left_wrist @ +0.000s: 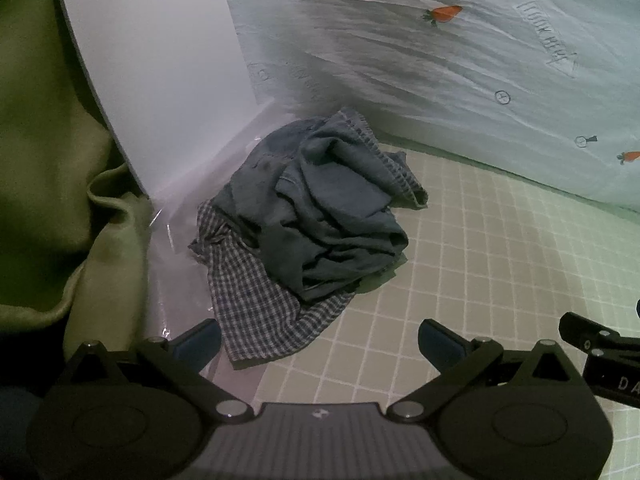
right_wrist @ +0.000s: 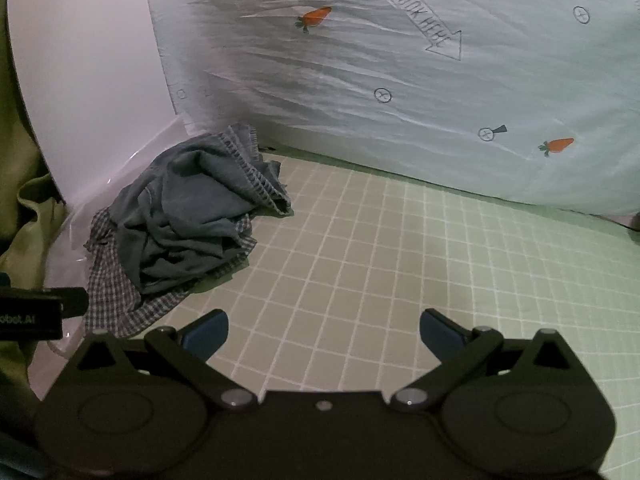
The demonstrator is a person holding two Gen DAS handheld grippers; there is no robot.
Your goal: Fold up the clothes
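A crumpled blue-grey denim garment (left_wrist: pixel 332 200) lies in a heap on top of a blue-and-white checked garment (left_wrist: pixel 260 308), at the left of the green grid mat (left_wrist: pixel 480 264). My left gripper (left_wrist: pixel 318 338) is open and empty, just short of the checked cloth's near edge. In the right wrist view the same heap, denim (right_wrist: pixel 188 208) over checked cloth (right_wrist: pixel 116 300), sits at the left. My right gripper (right_wrist: pixel 324 332) is open and empty over the bare mat (right_wrist: pixel 400 260), to the right of the heap.
A white panel (left_wrist: pixel 160 72) stands behind the heap with clear plastic sheet (left_wrist: pixel 176 264) under it. Olive-green cloth (left_wrist: pixel 48 160) hangs at the left. A pale sheet with carrot prints (right_wrist: pixel 400 80) rises along the back edge of the mat.
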